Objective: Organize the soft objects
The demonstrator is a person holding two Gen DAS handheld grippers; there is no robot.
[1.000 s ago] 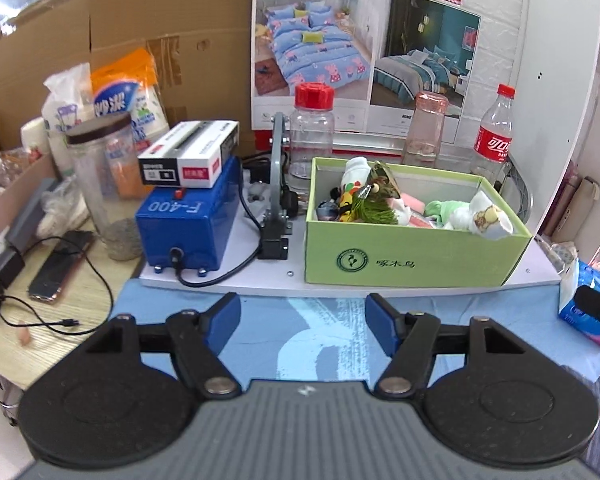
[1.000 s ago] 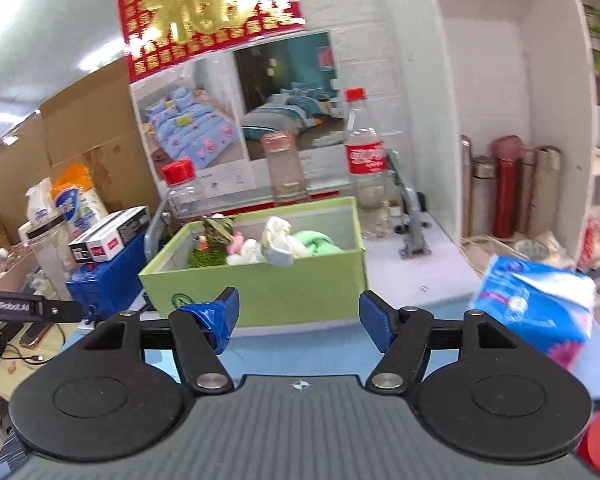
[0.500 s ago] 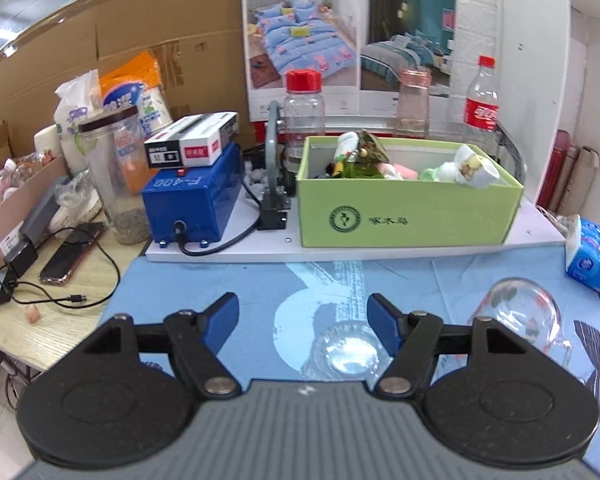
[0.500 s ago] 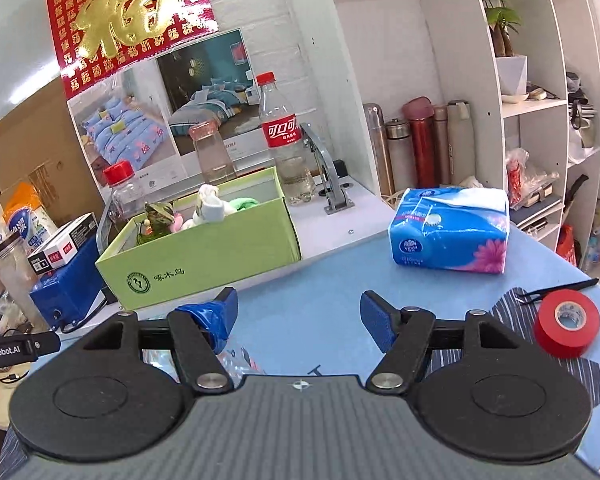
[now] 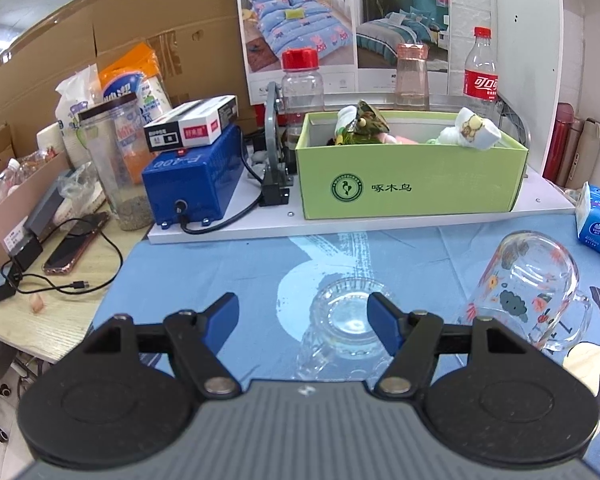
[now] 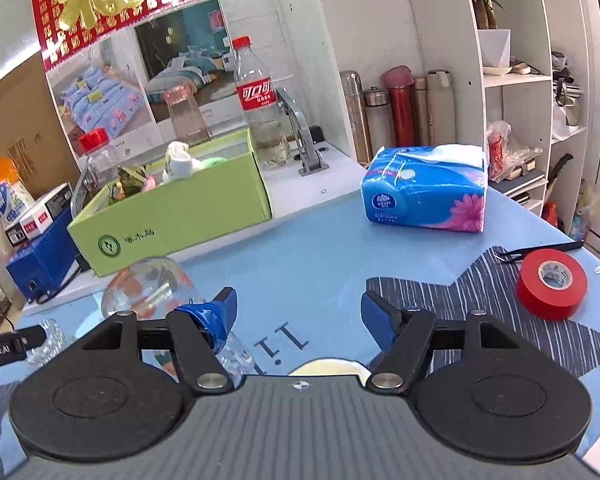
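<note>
**Two spread grippers above a blue cloth, soft toys in a green box**

Both grippers are empty, with fingers set wide apart. Left gripper (image 5: 302, 312) hovers over the blue tablecloth (image 5: 204, 268); a small clear glass dish (image 5: 346, 322) lies on the cloth beneath it, close to its right blue pad. To the right of that dish, a decorated glass mug (image 5: 530, 294) lies tipped on its side. Right gripper (image 6: 298, 314) hovers over the same cloth; the mug shows just beyond its left pad, which is wrapped in blue tape.

Soft toys (image 5: 364, 128) sit inside the green box (image 5: 408, 184), among them a white plush (image 5: 474, 134) at the right end, partly above the rim. The box stands on a white board (image 5: 228, 232), beside a blue device (image 5: 192, 176). A blue tissue pack (image 6: 424, 190) lies on the cloth, well apart from the box; a red tape roll (image 6: 552, 282) lies near the cloth's right edge.
</note>
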